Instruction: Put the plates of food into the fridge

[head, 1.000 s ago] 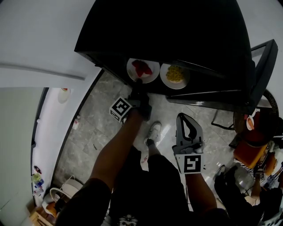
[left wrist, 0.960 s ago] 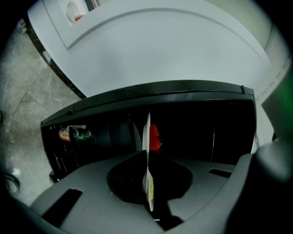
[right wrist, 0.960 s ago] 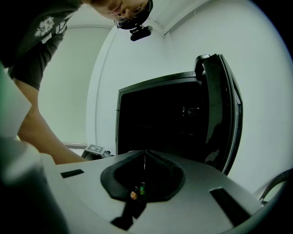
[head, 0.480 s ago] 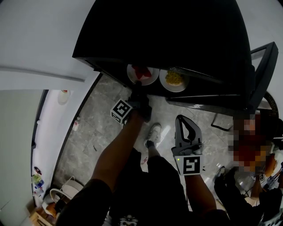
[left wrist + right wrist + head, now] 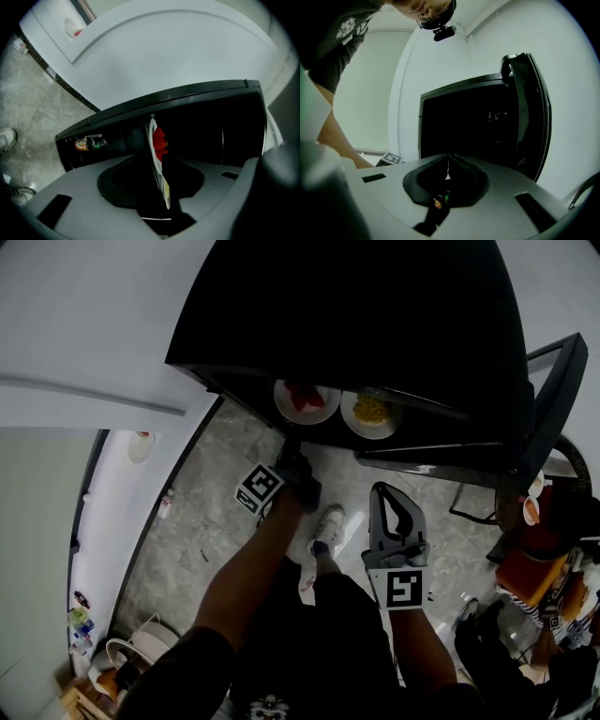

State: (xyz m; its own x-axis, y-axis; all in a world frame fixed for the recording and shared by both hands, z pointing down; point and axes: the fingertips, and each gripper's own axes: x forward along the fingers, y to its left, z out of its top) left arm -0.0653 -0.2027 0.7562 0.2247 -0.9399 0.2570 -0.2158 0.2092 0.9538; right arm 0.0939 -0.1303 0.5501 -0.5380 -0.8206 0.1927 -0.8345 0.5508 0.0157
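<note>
Grippers at the open fridge, as I see them from my remote station. The left gripper reaches in at the fridge's front edge, and its jaws are opening. The near rim of the plate stands between them, with the pads no longer pressing on it.

That plate lies flat and face up inside the fridge, its near rim toward the left gripper. In the left gripper view it shows edge-on as a thin white line running away between the jaws, with the red food on its right side. Being round, it has no long axis that I can name.

Just beside it, to its right, lies a second plate with yellow food, also flat and face up.

The right gripper hangs low and well apart from both plates. Its jaws are pressed together on nothing and point toward the dark inside of the fridge. The door stands open at the right.
</note>
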